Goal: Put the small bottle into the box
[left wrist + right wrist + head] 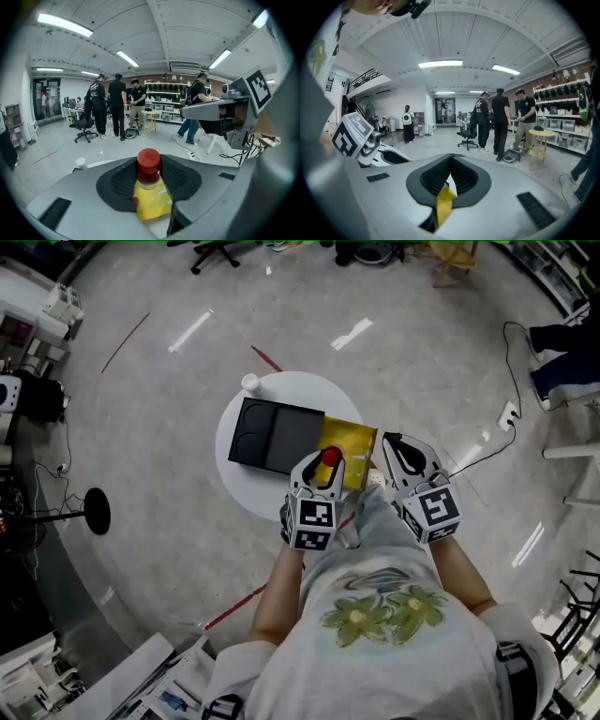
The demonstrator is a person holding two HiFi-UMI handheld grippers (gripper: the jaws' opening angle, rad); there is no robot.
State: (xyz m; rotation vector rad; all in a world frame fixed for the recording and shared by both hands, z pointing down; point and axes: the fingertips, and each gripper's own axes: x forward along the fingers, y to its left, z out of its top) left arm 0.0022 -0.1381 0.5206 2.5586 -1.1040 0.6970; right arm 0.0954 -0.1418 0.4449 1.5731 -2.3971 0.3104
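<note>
White table [281, 392] below. My left gripper [325, 467] clamps the small bottle [330, 457] upright, the yellow box [352, 448] just ahead; my right gripper [394, 444] pinches its edge.

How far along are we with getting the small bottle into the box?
Done: the left gripper grips the small bottle. In hand: it hangs by the yellow box, whose edge the right gripper pinches. Left: lower it in and release.

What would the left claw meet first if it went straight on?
Probably the box's yellow flap, just ahead of the left claw and its small bottle. Height is unclear, so it might pass above.
</note>
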